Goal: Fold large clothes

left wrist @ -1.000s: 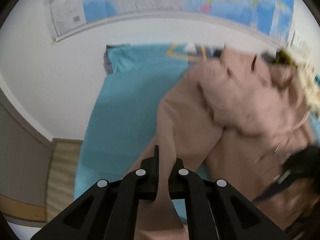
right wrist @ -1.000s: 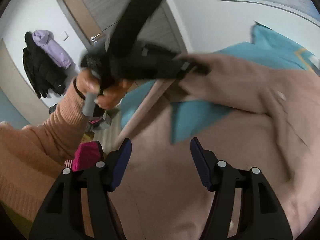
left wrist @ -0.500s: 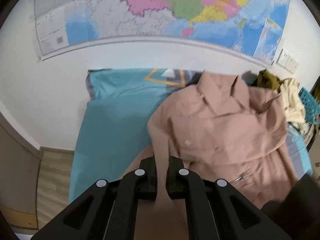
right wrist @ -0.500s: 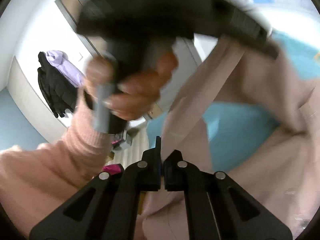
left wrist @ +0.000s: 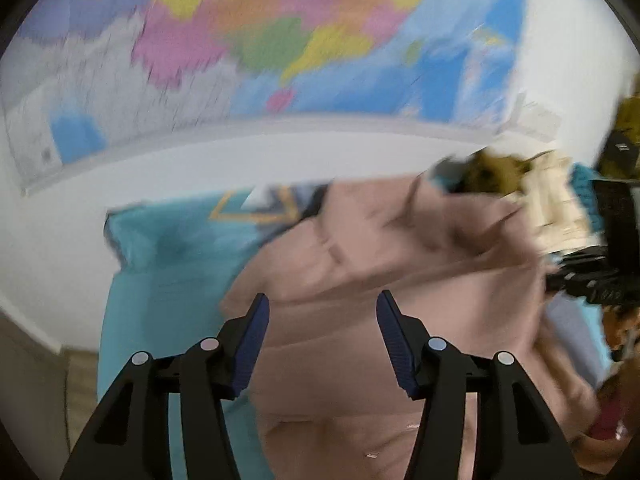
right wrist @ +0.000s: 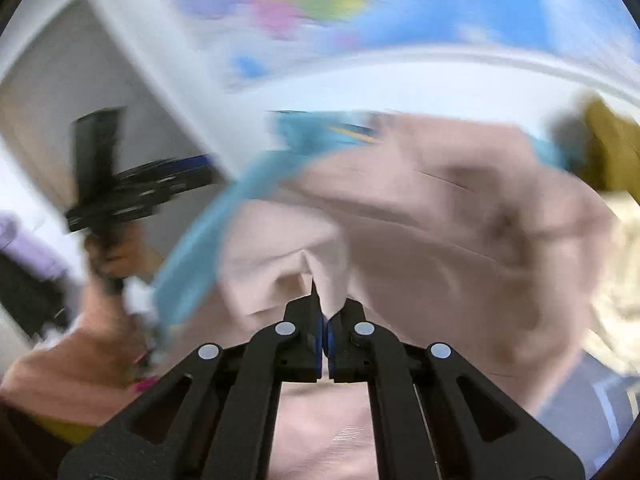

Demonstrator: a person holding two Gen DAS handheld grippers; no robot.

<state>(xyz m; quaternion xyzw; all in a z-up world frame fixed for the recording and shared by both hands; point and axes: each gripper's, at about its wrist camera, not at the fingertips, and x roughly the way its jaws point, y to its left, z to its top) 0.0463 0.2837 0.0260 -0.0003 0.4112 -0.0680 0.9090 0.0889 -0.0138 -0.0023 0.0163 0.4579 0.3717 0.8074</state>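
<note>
You are working over a bed covered by a teal sheet (left wrist: pixel 168 280); its left edge is running along the white wall (left wrist: pixel 52 240), and a strip of wooden floor (left wrist: pixel 80 380) is showing between them at the lower left. A big coloured map (left wrist: pixel 280 40) is filling the wall above the head of the bed. Both views are blurred.

The pink coat (left wrist: pixel 400 272) is lying across the middle and right of the sheet, bunched into loose folds, leaving the sheet's left side bare. Beyond it, at the far right edge of the bed, a heap of mustard and cream clothes (left wrist: pixel 520 176) is lying just beside the coat's collar end.

Your left gripper (left wrist: pixel 322 340) is hanging over the coat's near-left fold with its jaws standing apart; they have just been opening, and no cloth is sitting between the blue pads (left wrist: pixel 252 344).

Your right gripper (right wrist: pixel 323 320) is pinching a raised ridge of the coat (right wrist: pixel 440 220), jaws nearly together, cloth peaking up from the tips. Your left hand (right wrist: pixel 112 256) is showing at the left of that view, beside the sheet's edge.
</note>
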